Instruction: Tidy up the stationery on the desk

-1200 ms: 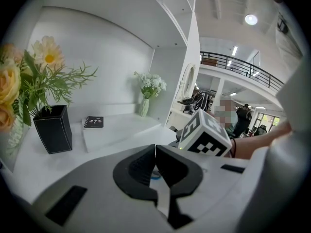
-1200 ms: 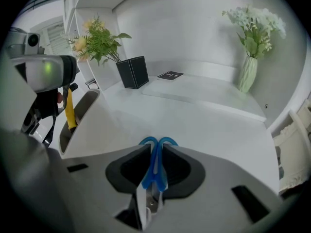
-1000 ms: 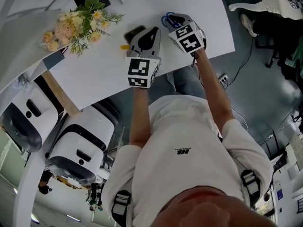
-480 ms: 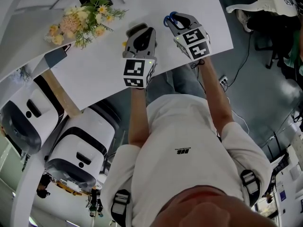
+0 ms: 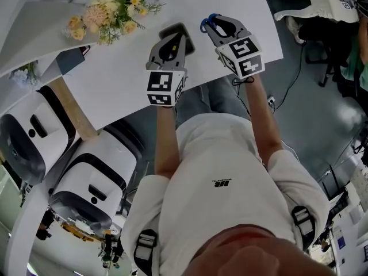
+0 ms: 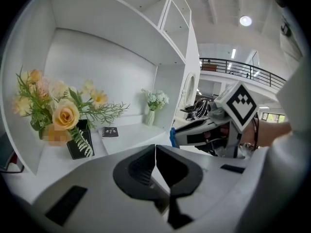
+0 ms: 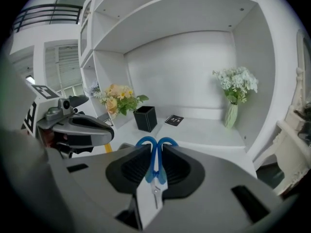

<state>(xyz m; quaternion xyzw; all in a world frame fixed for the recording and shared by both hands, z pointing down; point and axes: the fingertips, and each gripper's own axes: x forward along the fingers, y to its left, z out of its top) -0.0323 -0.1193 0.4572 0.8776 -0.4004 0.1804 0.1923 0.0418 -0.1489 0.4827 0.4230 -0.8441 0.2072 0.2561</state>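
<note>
My right gripper [image 7: 155, 147] is shut on a pair of blue-handled scissors [image 7: 155, 165]. The handle loops stick out past the fingertips and the blade lies back between the pads. In the head view the scissors [image 5: 208, 23] hang above the white desk [image 5: 115, 68] in the right gripper [image 5: 215, 25]. Beside it, my left gripper [image 5: 175, 32] is also off the desk, and its jaws [image 6: 155, 152] are closed with nothing visible between them. In the right gripper view a small yellow thing [image 7: 107, 148] shows just under the left gripper [image 7: 80, 125]; I cannot tell if it is held.
A black pen holder [image 7: 146, 118] stands on the desk in front of the white shelf unit, next to a yellow-and-pink bouquet [image 7: 119, 97]. A small black notebook [image 7: 174, 120] and a vase of white flowers [image 7: 232, 111] lie further right. The desk's near edge is under my arms.
Both grippers have risen and moved toward the shelf, the right one carrying the scissors. The yellow thing seen beside the left gripper earlier no longer shows in the head view.
</note>
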